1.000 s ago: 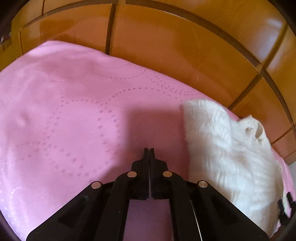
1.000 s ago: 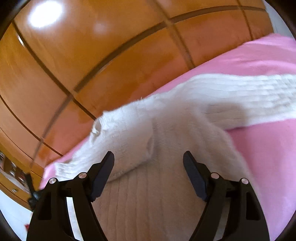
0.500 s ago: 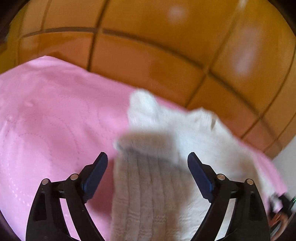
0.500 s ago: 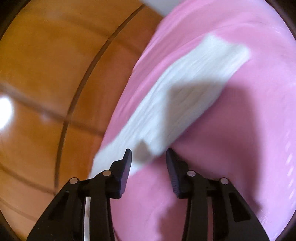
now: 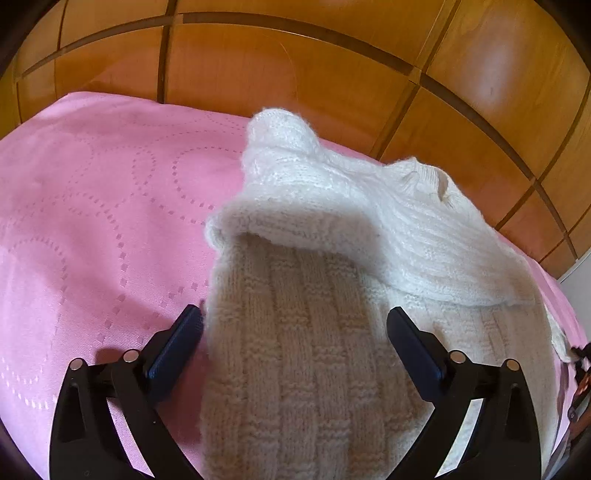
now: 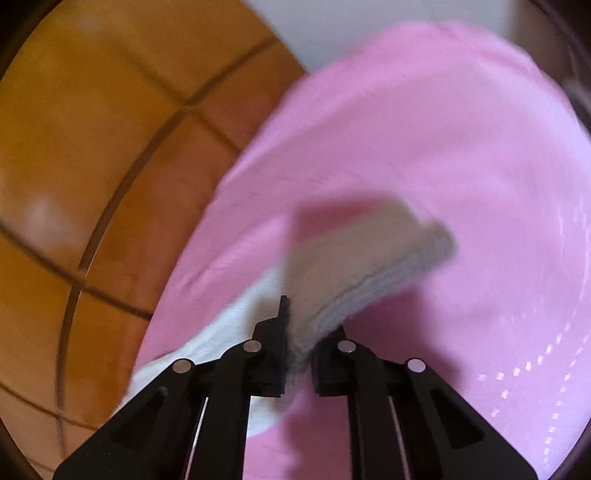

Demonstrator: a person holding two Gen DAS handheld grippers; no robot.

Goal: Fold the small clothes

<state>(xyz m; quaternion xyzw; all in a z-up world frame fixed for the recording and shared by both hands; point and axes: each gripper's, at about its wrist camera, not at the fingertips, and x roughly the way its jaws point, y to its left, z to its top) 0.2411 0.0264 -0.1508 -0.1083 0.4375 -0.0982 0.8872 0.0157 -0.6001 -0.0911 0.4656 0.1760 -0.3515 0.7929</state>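
A small white knitted sweater (image 5: 314,332) lies on a pink bedspread (image 5: 92,206), with one part folded over its body. My left gripper (image 5: 295,325) is open, its fingers either side of the sweater's lower body, just above it. In the blurred right wrist view, my right gripper (image 6: 299,339) is shut on a sleeve of the sweater (image 6: 362,254), which sticks out ahead of the fingers over the bedspread (image 6: 461,147).
A glossy wooden panelled wall or headboard (image 5: 332,74) runs along the far edge of the bed; it also shows in the right wrist view (image 6: 92,147). A pale wall strip (image 6: 332,26) shows at the top.
My left gripper opened and moved right over the sweater. My right gripper swung to the sleeve and closed on it.
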